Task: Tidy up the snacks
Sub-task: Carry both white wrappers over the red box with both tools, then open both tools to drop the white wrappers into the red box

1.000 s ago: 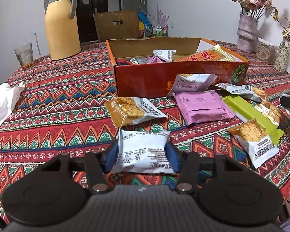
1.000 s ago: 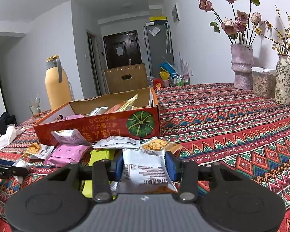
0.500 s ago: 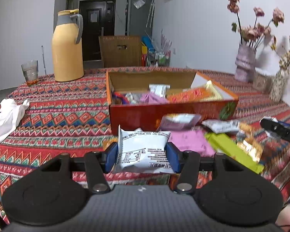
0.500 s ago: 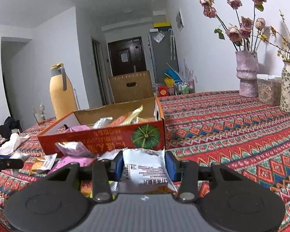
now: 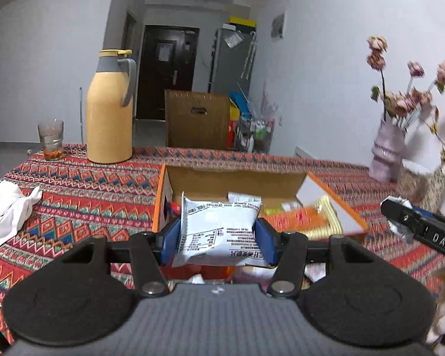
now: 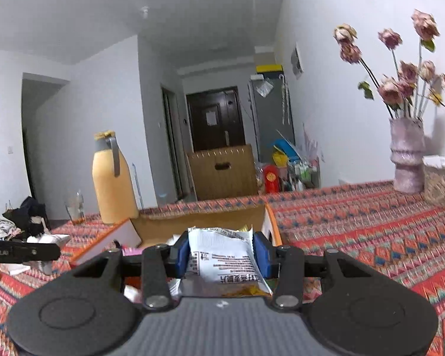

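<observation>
My left gripper (image 5: 218, 241) is shut on a white snack packet (image 5: 219, 231) and holds it raised in front of the open orange cardboard box (image 5: 237, 182), which holds several snacks. My right gripper (image 6: 222, 255) is shut on another white snack packet (image 6: 222, 262), lifted just in front of the same box (image 6: 198, 222). The right gripper's finger shows at the right of the left wrist view (image 5: 421, 228); the left gripper's finger shows at the left of the right wrist view (image 6: 20, 250). Loose packets on the cloth below are mostly hidden by the grippers.
A yellow thermos jug (image 5: 109, 109) and a glass (image 5: 51, 139) stand at the back left of the patterned tablecloth (image 5: 74, 190). A white cloth (image 5: 9, 210) lies at the left. A vase of dried roses (image 5: 388, 151) and a jar (image 6: 440, 178) stand at the right.
Both grippers have risen with their packets and tilted up toward the box. The loose packets on the cloth have dropped out of sight below the grippers.
</observation>
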Motion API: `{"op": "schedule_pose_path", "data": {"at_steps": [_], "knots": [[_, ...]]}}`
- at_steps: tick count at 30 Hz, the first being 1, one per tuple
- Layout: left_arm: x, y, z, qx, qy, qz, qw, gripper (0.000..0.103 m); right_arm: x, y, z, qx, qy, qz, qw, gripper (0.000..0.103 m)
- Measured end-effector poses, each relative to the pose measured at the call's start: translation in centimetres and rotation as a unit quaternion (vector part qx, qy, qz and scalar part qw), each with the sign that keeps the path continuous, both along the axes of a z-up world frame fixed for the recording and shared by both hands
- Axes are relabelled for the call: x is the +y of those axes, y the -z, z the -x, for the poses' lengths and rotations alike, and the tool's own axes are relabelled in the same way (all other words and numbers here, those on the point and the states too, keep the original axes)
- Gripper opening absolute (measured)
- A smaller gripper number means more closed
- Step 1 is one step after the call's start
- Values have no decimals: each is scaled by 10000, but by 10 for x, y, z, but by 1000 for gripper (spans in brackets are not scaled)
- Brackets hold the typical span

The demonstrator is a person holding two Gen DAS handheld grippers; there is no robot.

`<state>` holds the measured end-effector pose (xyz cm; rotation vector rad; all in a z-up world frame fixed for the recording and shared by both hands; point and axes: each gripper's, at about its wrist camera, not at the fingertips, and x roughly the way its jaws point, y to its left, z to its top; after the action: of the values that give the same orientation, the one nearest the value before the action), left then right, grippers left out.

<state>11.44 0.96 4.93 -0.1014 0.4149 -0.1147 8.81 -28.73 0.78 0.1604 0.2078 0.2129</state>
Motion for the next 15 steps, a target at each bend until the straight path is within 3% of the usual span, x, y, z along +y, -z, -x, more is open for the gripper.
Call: {"op": "schedule_pose_path", "data": {"at_steps": [8,15], "knots": [[-15,-17,-35,-152,-148,-43,9998,56,17,-22,-47,-184,-240,24,9995,43],[-28,-16,-78,-156,-359,-123,9992,56,31,-23,-95,-115,-199,9,9997,43]]}}
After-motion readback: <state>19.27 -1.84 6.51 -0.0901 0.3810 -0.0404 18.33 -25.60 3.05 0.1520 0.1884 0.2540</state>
